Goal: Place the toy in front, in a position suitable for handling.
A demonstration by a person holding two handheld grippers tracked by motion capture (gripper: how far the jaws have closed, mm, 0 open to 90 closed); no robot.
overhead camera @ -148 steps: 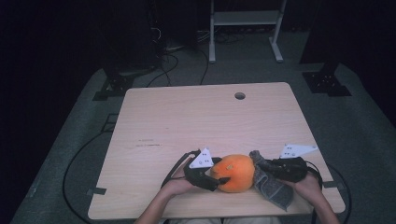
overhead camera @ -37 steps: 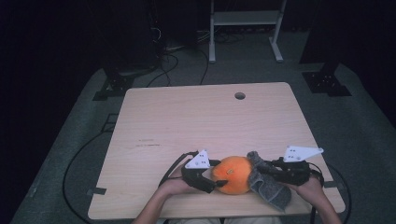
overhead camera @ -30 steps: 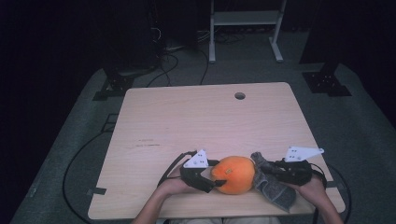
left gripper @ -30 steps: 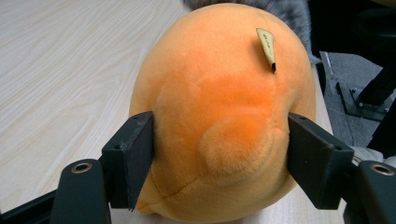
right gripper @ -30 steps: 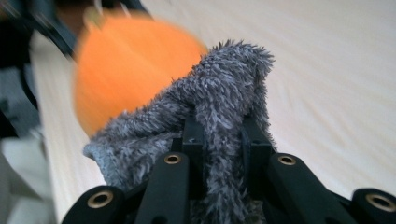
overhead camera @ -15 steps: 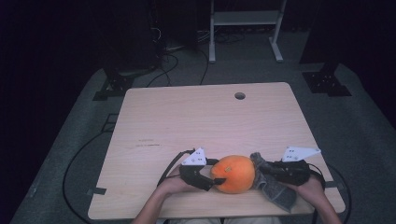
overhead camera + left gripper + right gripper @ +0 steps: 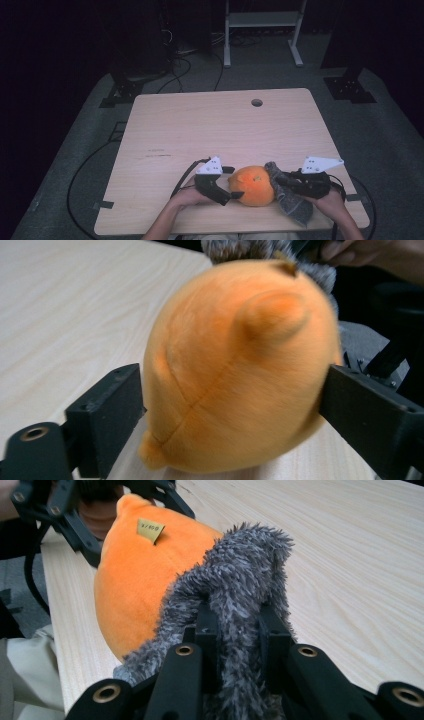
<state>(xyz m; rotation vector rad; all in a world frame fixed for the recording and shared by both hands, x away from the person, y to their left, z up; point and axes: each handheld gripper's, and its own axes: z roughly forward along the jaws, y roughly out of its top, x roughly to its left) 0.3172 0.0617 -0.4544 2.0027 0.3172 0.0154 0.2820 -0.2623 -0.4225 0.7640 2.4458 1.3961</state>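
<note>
Grey furry cloth point(image 7: 240, 610) half behind orange plush point(image 7: 254, 186).

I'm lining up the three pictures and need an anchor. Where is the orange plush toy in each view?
High view: the orange plush toy lies near the table's front edge, between the two grippers.
Left gripper view: the toy fills the centre, between the left gripper's spread jaws.
Right gripper view: it sits upper left, behind the grey furry cloth that the right gripper clamps.
Shared landmark: the grey furry cloth against the toy.

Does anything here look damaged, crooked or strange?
Nothing looks damaged or spilled. The orange plush toy lies near the table's front edge. The right claw pinches the grey fuzzy cloth, which drapes against the toy.
</note>
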